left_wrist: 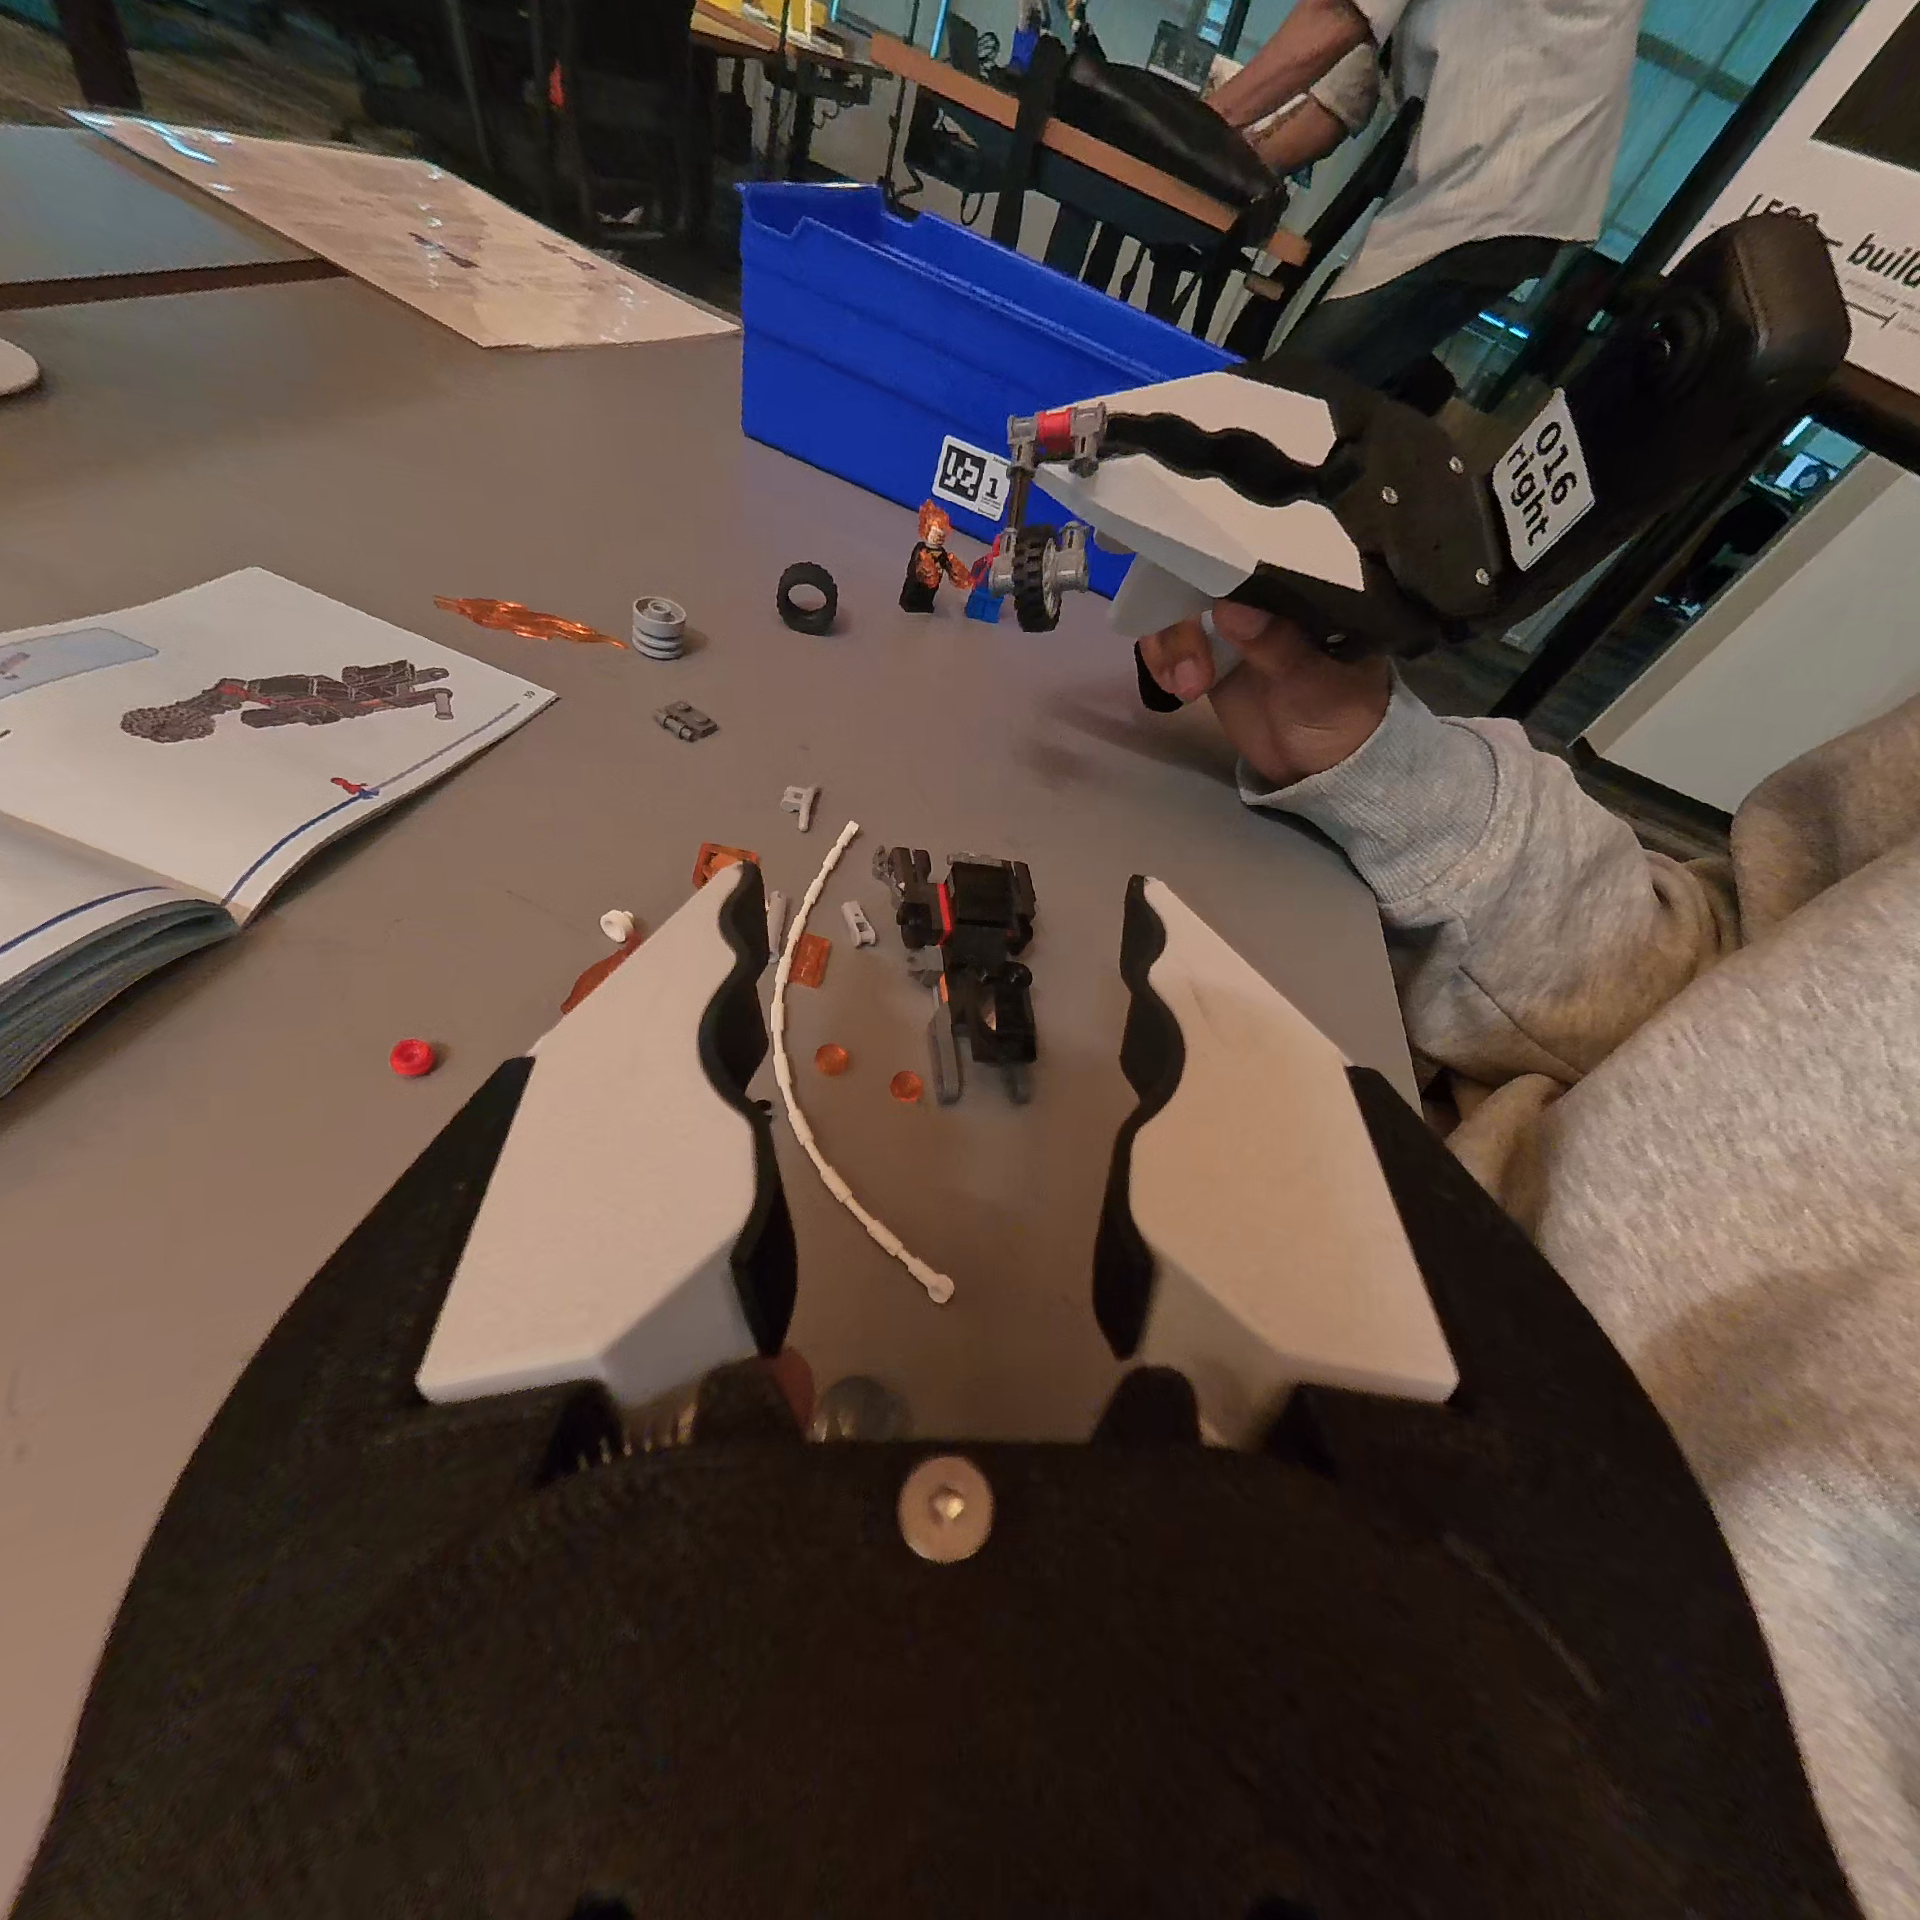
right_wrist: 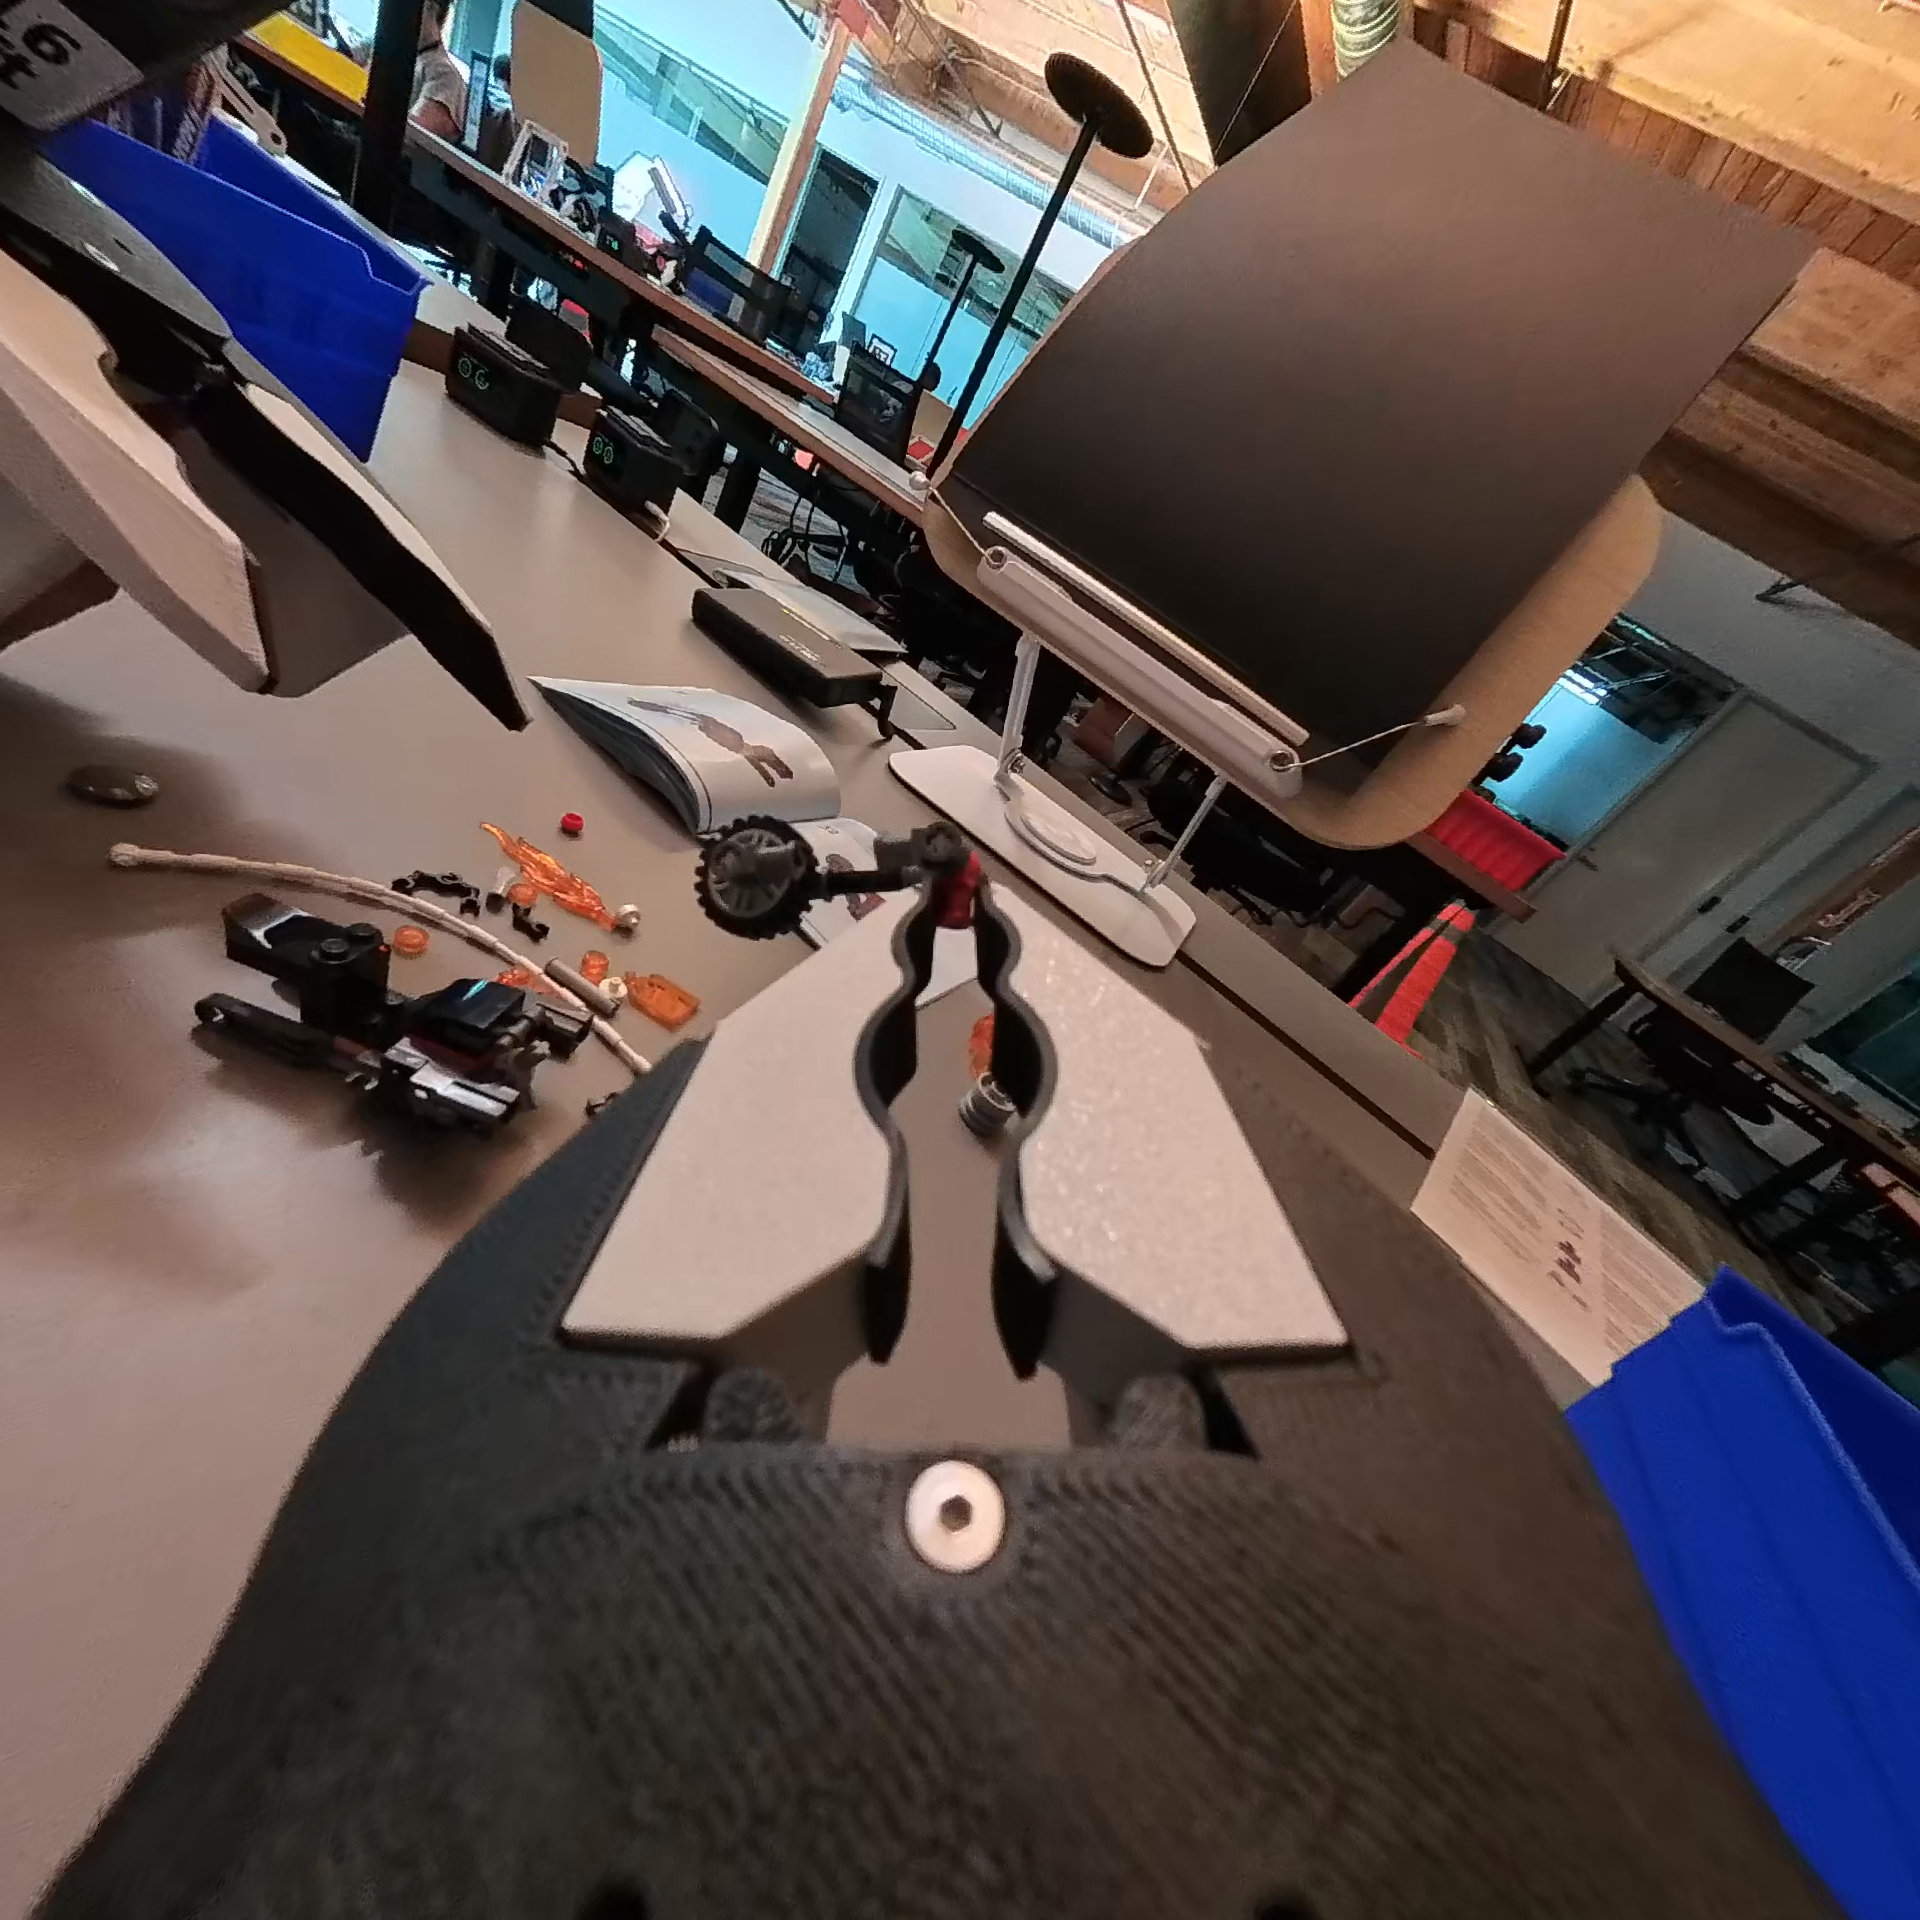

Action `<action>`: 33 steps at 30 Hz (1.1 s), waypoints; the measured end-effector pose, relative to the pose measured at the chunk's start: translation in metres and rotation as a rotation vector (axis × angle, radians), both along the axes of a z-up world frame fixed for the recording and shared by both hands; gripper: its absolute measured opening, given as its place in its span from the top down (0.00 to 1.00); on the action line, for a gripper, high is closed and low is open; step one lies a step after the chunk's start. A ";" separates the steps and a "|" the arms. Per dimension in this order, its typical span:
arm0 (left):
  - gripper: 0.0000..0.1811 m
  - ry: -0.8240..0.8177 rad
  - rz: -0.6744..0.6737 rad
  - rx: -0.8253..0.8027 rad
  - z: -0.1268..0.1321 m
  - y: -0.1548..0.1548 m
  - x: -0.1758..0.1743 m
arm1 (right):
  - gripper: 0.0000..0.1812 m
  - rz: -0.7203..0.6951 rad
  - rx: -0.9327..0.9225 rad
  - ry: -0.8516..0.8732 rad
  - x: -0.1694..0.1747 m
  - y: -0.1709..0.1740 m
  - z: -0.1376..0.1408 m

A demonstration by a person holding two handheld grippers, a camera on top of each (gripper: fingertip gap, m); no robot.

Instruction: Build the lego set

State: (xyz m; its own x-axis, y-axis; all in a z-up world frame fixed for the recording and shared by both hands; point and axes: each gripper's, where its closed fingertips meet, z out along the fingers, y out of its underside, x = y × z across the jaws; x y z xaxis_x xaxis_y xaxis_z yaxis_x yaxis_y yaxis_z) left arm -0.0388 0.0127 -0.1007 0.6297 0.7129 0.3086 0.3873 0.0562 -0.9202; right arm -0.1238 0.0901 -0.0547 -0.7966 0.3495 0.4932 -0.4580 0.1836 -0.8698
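Observation:
My left gripper point(left_wrist: 935, 899) is open and empty, low over the grey table point(left_wrist: 312, 1195). Between its fingers lie a black motorbike body point(left_wrist: 971, 966), a white flexible hose point(left_wrist: 821, 1039) and small orange studs. My right gripper point(left_wrist: 1081, 447) is held up at the right, shut on the red and grey top of a fork assembly point(left_wrist: 1051, 431) whose spoked wheel point(left_wrist: 1039, 577) hangs below. In the right wrist view the gripper point(right_wrist: 951, 906) pinches the red piece point(right_wrist: 961, 883), the wheel point(right_wrist: 753, 873) juts left, and the bike body point(right_wrist: 416, 1023) lies at the left.
Two minifigures point(left_wrist: 930, 556), a loose tyre point(left_wrist: 807, 597), a grey rim point(left_wrist: 660, 627), an orange flame piece point(left_wrist: 530, 620) and a red stud point(left_wrist: 412, 1058) lie scattered. An open instruction booklet point(left_wrist: 208, 727) lies left, a blue bin point(left_wrist: 935, 343) behind. A dark screen on a stand point(right_wrist: 1351, 416) stands beyond.

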 end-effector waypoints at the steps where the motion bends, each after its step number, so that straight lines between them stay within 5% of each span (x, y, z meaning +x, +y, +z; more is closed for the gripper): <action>1: 0.63 0.000 0.000 0.000 0.000 0.000 0.000 | 0.97 0.000 0.001 0.001 0.000 0.000 0.000; 33: 0.63 -0.006 -0.011 -0.005 -0.001 0.002 0.001 | 0.97 -0.003 0.024 0.000 -0.001 -0.002 -0.005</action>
